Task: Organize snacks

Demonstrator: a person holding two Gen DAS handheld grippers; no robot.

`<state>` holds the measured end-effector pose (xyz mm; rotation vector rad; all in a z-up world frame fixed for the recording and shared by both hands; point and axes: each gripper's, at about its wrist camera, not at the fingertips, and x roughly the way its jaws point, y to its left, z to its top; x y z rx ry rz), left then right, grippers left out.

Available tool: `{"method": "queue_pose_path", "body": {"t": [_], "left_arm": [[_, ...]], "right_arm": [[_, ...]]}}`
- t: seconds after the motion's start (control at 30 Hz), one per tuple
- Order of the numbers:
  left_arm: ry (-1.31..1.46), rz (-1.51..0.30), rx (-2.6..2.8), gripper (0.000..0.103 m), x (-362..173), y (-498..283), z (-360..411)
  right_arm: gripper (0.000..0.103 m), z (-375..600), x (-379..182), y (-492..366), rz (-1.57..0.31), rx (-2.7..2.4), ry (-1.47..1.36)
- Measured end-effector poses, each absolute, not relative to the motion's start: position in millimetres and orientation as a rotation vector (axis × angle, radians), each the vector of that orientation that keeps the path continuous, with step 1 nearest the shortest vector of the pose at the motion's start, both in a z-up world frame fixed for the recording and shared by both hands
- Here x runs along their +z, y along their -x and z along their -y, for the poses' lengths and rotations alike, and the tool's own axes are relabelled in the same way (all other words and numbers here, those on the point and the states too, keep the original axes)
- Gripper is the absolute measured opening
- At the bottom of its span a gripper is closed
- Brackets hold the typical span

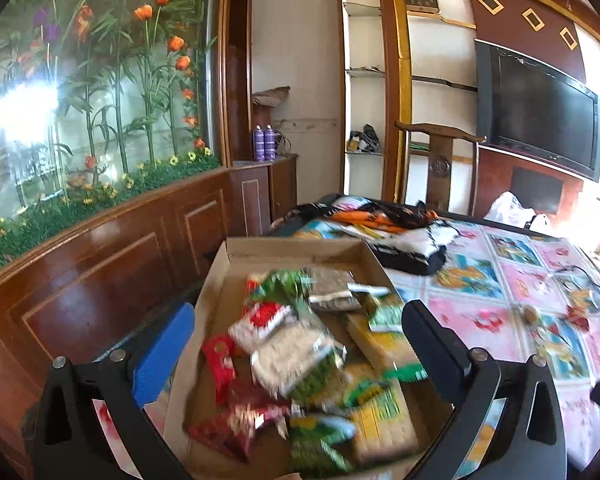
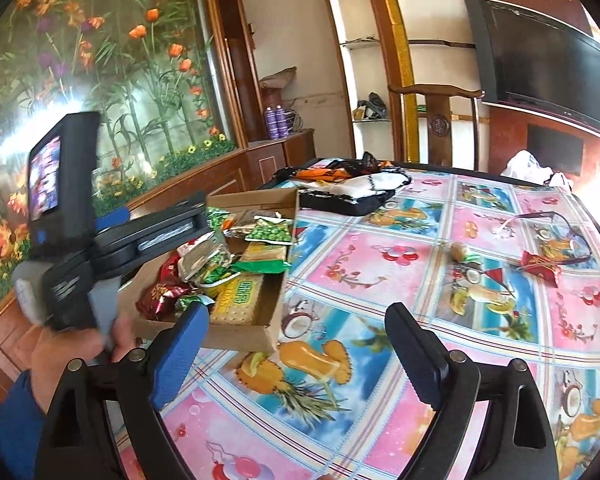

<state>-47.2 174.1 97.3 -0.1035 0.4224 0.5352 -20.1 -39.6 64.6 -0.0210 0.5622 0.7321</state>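
1. A shallow cardboard box sits at the left edge of the table, heaped with snack packets: green, red and white bags over yellow cracker packs.
2. The left gripper hangs over the box, jaws spread wide, nothing between them.
3. The right gripper hovers above the fruit-print tablecloth just beside the box, jaws released and empty.
4. A lone red snack packet lies well apart, toward the table's right side.
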Motion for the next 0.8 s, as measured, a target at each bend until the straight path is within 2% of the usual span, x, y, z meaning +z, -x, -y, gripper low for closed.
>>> {"method": "queue_pose_path", "body": {"t": [0.23,0.8], "left_arm": [[0.118,-0.46,0.52,0.103,86.1,69.0,-161.6],[0.002,-0.443,0.596,0.103,85.0,61.9,-144.9]], "right_arm": [[0.102,56.8,64.3,18.2,-0.57,0.712,-0.018],[0.102,57.9,56.7,14.7,-0.576,0.655,-0.009]]}}
